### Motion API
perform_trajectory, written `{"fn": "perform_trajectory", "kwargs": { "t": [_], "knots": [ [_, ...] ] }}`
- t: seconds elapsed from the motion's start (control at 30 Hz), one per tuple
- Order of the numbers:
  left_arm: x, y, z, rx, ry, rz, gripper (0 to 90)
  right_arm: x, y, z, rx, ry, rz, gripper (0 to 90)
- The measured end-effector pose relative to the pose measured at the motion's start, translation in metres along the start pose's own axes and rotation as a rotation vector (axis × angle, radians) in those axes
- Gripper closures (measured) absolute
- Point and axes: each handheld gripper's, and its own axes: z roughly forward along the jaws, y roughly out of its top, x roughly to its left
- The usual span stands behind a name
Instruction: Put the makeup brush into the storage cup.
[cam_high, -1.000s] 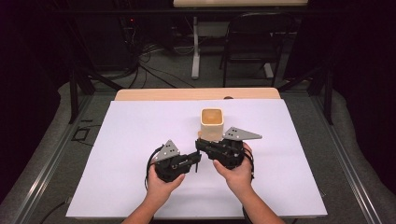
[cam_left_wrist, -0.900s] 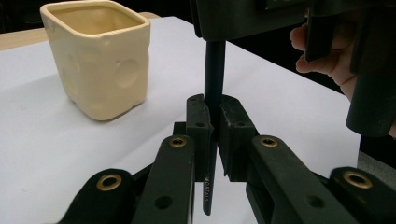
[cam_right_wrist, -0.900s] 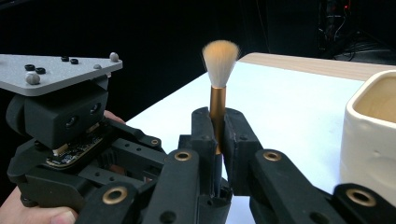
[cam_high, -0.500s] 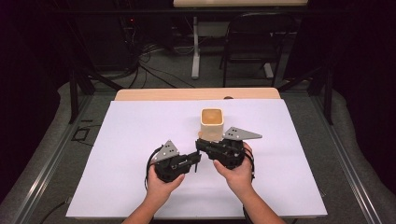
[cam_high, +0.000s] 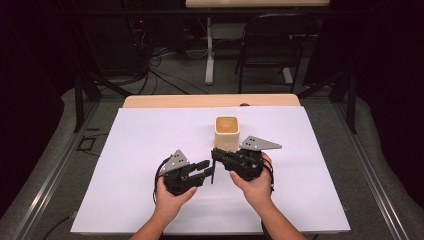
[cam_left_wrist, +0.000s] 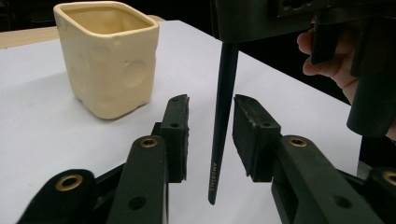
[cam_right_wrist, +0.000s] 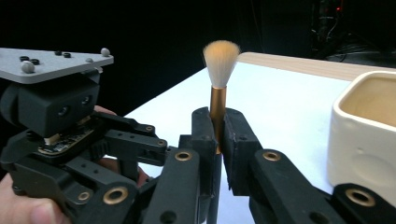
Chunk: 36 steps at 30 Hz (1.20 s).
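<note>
The right gripper (cam_right_wrist: 215, 135) is clamped on a brush (cam_right_wrist: 219, 88), its pads pressing the copper-coloured ferrule so the brush stands upright with pale, fluffy bristles on top and a thin dark handle hanging down. In the left gripper view that handle (cam_left_wrist: 223, 116) tapers to a point with small printing near the tip and passes between the jaws of the left gripper (cam_left_wrist: 211, 135). Those jaws have just been opening and now stand apart, with a gap on each side of the handle, so neither pad touches it.

In the high view both grippers sit close together a little nearer the front edge of the worktop (cam_high: 125, 200) than its middle, the left gripper (cam_high: 205, 167) pointing right and the right gripper (cam_high: 216, 156) pointing left, their tips almost meeting. Just behind the right gripper, toward the far edge, stands a cup (cam_high: 227, 131). It is cream, squarish with rounded corners, with a matte glaze and shallow round dimples in its walls; its opening faces up.

The worktop is a smooth white sheet over a wooden top whose pale strip shows along the far edge. There is wide bare room to the left and right of the hands and toward both far corners. The cup leaves little room behind the right gripper.
</note>
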Motion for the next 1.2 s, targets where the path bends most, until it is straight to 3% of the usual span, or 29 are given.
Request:
{"fn": "perform_trajectory", "kwargs": {
  "t": [0.1,0.23,0.33,0.47,0.5,0.63,0.67,0.83,0.9,1.2],
  "knots": [
    [0.001,0.0,0.0,0.004,0.006,0.008,61.9,-0.001,0.001,-0.003,0.018,-0.021,-0.008,84.0],
    [0.004,0.0,0.0,0.002,0.013,0.014,55.7,-0.003,0.001,-0.003,-0.015,-0.034,-0.012,83.9],
    [0.005,-0.001,-0.001,0.002,0.054,0.02,50.7,-0.006,0.001,-0.005,-0.016,-0.046,-0.014,83.9],
    [0.009,-0.001,-0.002,-0.002,0.055,0.012,45.5,-0.009,0.002,-0.009,0.002,-0.066,-0.024,83.9],
    [0.01,-0.001,-0.002,0.0,0.058,0.015,44.6,-0.01,0.001,-0.009,-0.015,-0.064,-0.015,83.9],
    [0.011,-0.001,-0.004,0.001,0.072,0.007,42.8,-0.012,0.002,-0.01,-0.027,-0.07,-0.014,83.9],
    [0.012,-0.001,-0.005,0.0,0.081,0.008,42.4,-0.012,0.003,-0.012,-0.01,-0.08,-0.019,83.9],
    [0.016,-0.002,-0.007,-0.001,0.095,0.005,39.8,-0.016,0.002,-0.011,-0.056,-0.098,-0.031,83.9],
    [0.017,-0.002,-0.008,-0.009,0.101,0.003,39.3,-0.016,0.003,-0.013,-0.03,-0.095,-0.034,83.9],
    [0.022,-0.002,-0.012,-0.026,0.136,-0.009,34.9,-0.021,0.005,-0.019,-0.036,-0.13,-0.039,83.9]
  ]
}}
